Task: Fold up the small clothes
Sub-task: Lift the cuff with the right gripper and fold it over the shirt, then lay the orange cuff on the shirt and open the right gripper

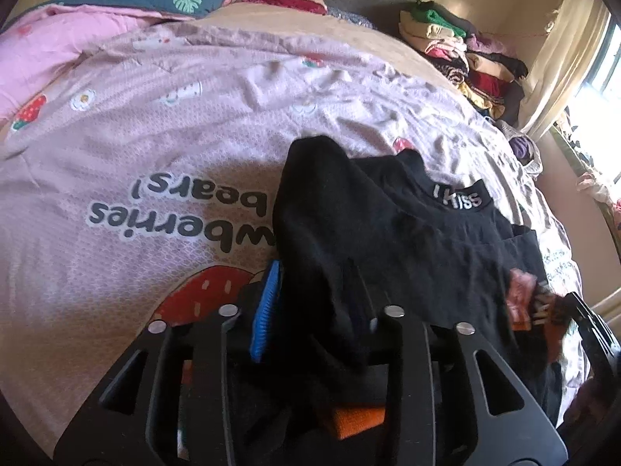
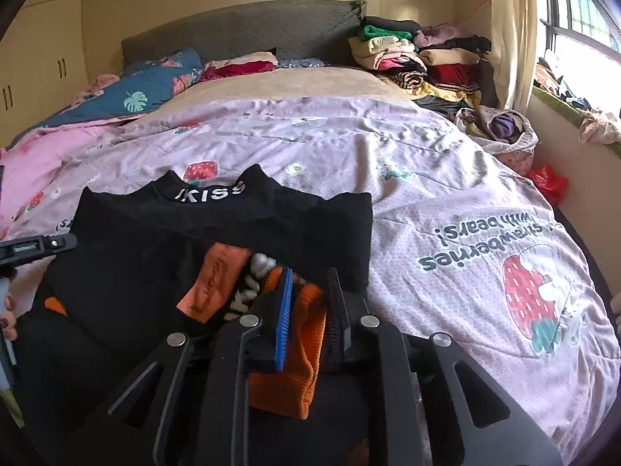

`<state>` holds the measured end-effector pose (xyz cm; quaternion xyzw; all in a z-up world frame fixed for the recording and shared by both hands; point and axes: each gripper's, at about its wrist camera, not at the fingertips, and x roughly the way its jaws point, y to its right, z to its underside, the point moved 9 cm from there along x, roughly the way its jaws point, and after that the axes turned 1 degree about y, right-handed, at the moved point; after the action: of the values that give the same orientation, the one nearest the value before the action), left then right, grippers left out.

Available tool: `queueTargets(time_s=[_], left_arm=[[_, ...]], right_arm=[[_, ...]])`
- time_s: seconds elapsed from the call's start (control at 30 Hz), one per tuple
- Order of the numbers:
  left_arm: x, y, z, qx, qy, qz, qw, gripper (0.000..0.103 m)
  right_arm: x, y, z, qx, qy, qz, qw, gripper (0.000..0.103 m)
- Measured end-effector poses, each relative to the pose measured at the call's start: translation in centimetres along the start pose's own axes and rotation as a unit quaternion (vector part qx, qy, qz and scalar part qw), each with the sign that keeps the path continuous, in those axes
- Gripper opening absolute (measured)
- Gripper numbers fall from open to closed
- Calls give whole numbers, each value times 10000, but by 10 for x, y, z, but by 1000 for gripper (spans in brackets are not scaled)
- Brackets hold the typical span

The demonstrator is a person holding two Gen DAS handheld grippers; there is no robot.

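Observation:
A black top (image 1: pixel 427 233) with a "KISS" collar (image 2: pixel 211 194) and orange cuffs lies on the pink strawberry bedspread (image 2: pixel 446 194). In the left wrist view my left gripper (image 1: pixel 316 295) is shut on a raised fold of the top's black cloth. That fold drapes over the gripper's right finger and hides it, and only the blue pad (image 1: pixel 266 310) shows. My right gripper (image 2: pixel 310 287) has its jaws a little apart, and an orange ribbed cuff (image 2: pixel 299 349) lies slack between them. An orange patch (image 2: pixel 217 283) with white letters sits on the top's front.
Stacks of folded clothes (image 2: pixel 419 58) stand at the bed's far right by the curtain. A bag of clothes (image 2: pixel 500 128) and a red bag (image 2: pixel 547 182) sit near the window side. Pillows and a blue quilt (image 2: pixel 147 85) lie at the headboard.

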<state>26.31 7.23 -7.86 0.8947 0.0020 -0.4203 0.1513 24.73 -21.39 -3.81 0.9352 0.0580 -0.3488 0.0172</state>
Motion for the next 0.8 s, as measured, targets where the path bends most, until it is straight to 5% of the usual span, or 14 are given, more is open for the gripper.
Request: queueTargets(time_s=[0.2, 0.37, 0.5, 0.8], left_arm=[[-21, 14, -4, 182, 255, -41, 9995, 31], [-4, 39, 4, 287, -210, 372, 9987, 31], [20, 29, 7, 299, -441, 110, 9985, 34], [27, 15, 6, 186, -431, 131, 9988, 34]], right_arm=[[-7, -8, -4, -54, 91, -218, 9997, 21], [-5, -37, 4, -187, -119, -830, 9963, 23], [-4, -59, 9, -382, -205, -1003, 9940, 33], [4, -77, 14, -564, -307, -1069, 9922, 54]])
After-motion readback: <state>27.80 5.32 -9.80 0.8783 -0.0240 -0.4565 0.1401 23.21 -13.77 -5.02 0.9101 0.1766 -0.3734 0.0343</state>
